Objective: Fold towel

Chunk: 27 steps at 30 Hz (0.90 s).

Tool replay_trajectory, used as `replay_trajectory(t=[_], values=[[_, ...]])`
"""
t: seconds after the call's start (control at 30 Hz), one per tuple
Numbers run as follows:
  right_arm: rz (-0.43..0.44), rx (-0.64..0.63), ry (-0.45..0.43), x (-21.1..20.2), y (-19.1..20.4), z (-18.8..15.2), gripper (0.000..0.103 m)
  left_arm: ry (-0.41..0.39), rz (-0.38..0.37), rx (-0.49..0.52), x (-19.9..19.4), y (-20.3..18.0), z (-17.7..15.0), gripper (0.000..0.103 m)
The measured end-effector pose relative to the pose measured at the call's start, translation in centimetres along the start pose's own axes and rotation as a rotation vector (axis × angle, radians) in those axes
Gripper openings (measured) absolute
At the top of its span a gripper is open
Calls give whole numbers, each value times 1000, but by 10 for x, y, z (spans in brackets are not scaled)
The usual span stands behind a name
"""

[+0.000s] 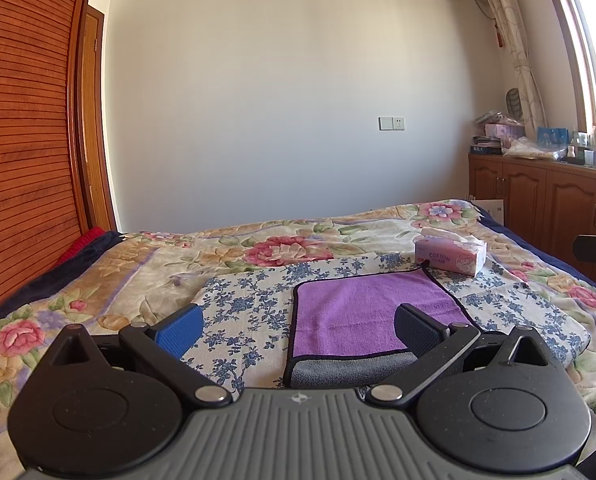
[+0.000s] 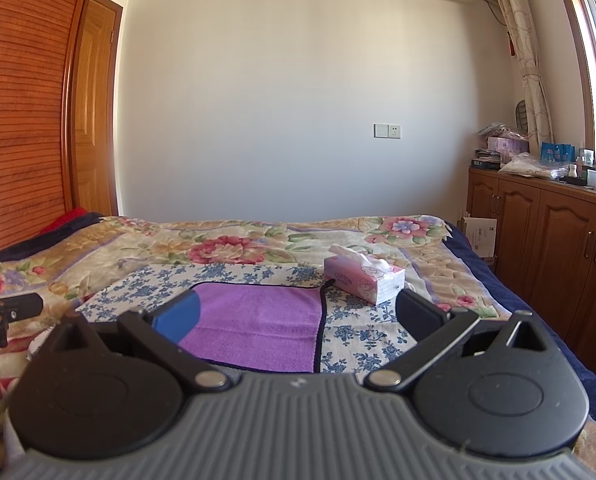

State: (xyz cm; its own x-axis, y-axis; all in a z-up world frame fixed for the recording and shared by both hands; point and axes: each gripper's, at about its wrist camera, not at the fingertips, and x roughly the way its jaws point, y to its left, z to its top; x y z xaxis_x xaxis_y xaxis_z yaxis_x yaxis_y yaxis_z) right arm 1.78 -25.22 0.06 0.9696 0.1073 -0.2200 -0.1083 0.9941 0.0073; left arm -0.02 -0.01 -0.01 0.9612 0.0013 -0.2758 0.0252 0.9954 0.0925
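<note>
Bedroom: white wall, wood cabinets (image 2: 553,240) at 3 o'clock, floral bed (image 1: 98,280) with a blue-flowered cloth (image 1: 250,304) on top. Towel (image 1: 361,312) lies flat on the cloth, purple face up, dark trim, grey underside showing along its near edge. Tissue box (image 1: 449,256) sits at the towel's 1 o'clock corner, just beside it. Left gripper (image 1: 298,330) spread wide, holding nothing, above the towel's near left part. Right gripper (image 2: 296,316) also wide, empty, above the near right part.

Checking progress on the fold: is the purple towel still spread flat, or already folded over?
Folded over, at least once: the purple towel shows its grey underside along the near edge, doubled under the purple layer. Further folds cannot be told.
</note>
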Motion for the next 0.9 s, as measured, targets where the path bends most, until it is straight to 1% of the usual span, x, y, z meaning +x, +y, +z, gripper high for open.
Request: replay_trajectory(t=[0.9], values=[[0, -1, 0, -1, 3, 1, 103, -1, 0, 2, 0, 0, 0, 103]])
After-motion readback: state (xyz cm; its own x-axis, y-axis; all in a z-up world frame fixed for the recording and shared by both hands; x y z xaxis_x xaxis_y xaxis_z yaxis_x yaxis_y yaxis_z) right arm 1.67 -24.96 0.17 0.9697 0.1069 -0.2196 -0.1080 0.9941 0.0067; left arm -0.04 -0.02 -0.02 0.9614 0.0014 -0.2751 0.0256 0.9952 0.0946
